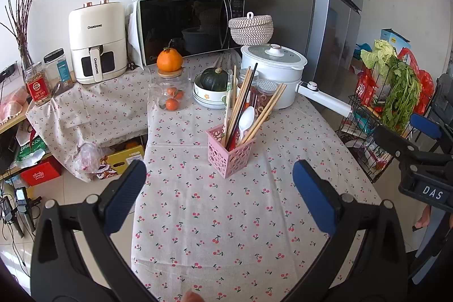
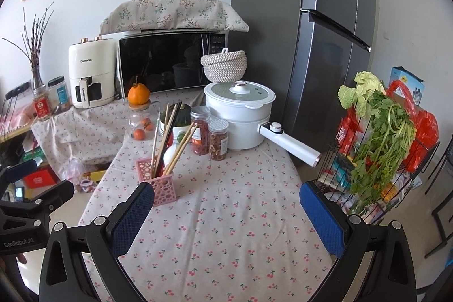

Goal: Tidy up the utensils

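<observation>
Utensils, chopsticks (image 1: 243, 101) and a white spoon (image 1: 247, 118), are standing in the pink holder (image 1: 230, 153) on the desk (image 1: 226, 217), ahead of my left tongs (image 1: 219, 191) and right tongs (image 2: 226, 212), both gaping wide and gripping nothing. Light, stiff, probably slippery sticks; I'm favouring their upper shafts.
</observation>
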`<state>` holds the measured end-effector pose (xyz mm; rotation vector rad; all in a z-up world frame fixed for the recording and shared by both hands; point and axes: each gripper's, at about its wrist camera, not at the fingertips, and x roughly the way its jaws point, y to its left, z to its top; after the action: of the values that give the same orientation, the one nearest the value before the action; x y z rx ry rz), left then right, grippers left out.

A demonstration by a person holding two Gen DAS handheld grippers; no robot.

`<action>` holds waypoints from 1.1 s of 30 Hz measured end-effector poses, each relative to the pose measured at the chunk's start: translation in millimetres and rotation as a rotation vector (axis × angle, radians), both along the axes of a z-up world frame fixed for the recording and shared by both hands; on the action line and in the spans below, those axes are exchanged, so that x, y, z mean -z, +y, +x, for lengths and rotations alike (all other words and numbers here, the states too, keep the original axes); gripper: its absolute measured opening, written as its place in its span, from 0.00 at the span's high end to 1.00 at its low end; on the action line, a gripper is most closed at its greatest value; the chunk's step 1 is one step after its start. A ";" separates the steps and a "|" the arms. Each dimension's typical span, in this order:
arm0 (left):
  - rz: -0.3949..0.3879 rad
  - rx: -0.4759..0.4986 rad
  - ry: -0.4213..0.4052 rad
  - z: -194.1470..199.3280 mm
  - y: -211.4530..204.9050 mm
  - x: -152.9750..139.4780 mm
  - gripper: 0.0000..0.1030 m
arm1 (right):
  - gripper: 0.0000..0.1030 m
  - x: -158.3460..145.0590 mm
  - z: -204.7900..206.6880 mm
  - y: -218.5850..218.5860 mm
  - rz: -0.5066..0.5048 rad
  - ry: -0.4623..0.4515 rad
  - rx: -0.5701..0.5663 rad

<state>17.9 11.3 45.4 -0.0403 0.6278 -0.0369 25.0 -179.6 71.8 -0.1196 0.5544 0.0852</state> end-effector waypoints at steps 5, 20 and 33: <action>0.003 0.000 -0.003 -1.1 -0.1 0.0 0.00 | 0.00 2.1 1.1 1.8 -0.003 0.006 0.000; 0.008 -0.006 -0.010 -1.1 -1.5 -1.0 0.00 | 0.00 5.9 2.8 4.2 -0.005 0.014 -0.003; 0.012 -0.007 -0.007 -1.5 -1.4 -1.3 0.00 | 0.00 7.8 3.6 3.6 -0.006 0.017 -0.005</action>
<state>16.3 9.9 46.6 -0.0303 0.6205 -0.0269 28.6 -176.0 64.0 -0.1258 0.5712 0.0896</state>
